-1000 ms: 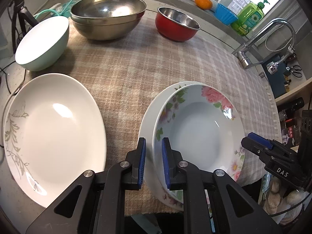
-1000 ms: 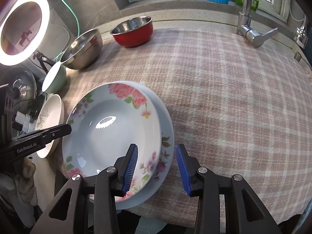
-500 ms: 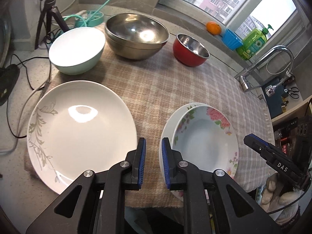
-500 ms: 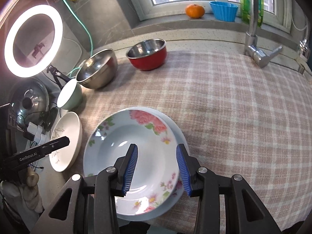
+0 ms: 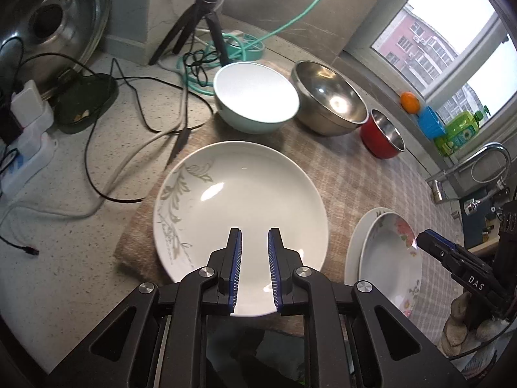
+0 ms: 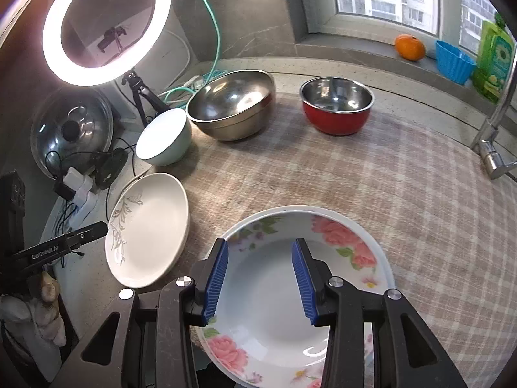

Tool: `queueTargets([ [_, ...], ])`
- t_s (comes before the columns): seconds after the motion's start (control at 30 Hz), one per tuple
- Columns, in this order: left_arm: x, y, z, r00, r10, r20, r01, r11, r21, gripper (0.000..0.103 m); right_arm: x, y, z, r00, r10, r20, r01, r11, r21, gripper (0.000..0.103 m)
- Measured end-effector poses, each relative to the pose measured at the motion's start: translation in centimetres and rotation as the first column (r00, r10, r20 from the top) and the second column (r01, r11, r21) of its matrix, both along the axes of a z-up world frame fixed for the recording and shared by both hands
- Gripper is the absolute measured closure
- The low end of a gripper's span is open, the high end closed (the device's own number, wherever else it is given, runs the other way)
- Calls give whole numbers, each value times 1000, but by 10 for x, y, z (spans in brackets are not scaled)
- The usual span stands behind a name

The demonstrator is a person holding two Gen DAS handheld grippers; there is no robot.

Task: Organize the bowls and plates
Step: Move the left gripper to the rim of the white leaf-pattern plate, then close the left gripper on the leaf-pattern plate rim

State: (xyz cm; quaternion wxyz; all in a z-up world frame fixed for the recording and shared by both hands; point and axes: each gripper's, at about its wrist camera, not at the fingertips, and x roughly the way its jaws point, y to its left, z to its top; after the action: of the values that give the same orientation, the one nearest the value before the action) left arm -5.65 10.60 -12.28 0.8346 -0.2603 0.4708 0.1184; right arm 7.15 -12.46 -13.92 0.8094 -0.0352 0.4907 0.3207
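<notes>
A white plate with a grey leaf pattern lies on the checked cloth; it also shows in the right wrist view. My left gripper hovers over its near rim, open a little and empty. A floral deep plate sits stacked on another plate; the stack shows at the right in the left wrist view. My right gripper is open and empty above the floral plate. Behind stand a mint bowl, a large steel bowl and a red bowl.
Cables, a ring light tripod, a glass pot lid and white chargers crowd the counter at the left. A tap stands at the right. An orange, blue cup and green bottle sit on the windowsill.
Both grippers have pulled back and up from the floral plate stack. My left gripper has swung left over the white leaf plate and opened slightly. My right gripper has opened wider.
</notes>
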Motion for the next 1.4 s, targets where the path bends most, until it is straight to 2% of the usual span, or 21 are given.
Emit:
queueTargets([
  [0.27, -24, 39, -12, 994, 108, -27, -108, 994, 7, 88, 1, 51, -9, 994, 96, -59, -94, 995, 28, 66],
  [0.5, -33, 58, -29, 988, 143, -62, -144, 989, -15, 88, 15, 84, -28, 984, 121, -130, -117, 992, 36, 66],
  [0.87, -29, 69, -47, 986, 140, -91, -147, 986, -79, 88, 30, 111, -52, 971, 126, -202, -126, 992, 14, 75],
  [1.03, -24, 68, -50, 987, 125, -97, -133, 987, -86, 88, 31, 119, -59, 966, 136, -218, -139, 990, -3, 81],
  [1.4, -16, 67, -57, 988, 112, -108, -123, 988, -96, 88, 30, 131, -66, 958, 154, -240, -164, 986, -22, 87],
])
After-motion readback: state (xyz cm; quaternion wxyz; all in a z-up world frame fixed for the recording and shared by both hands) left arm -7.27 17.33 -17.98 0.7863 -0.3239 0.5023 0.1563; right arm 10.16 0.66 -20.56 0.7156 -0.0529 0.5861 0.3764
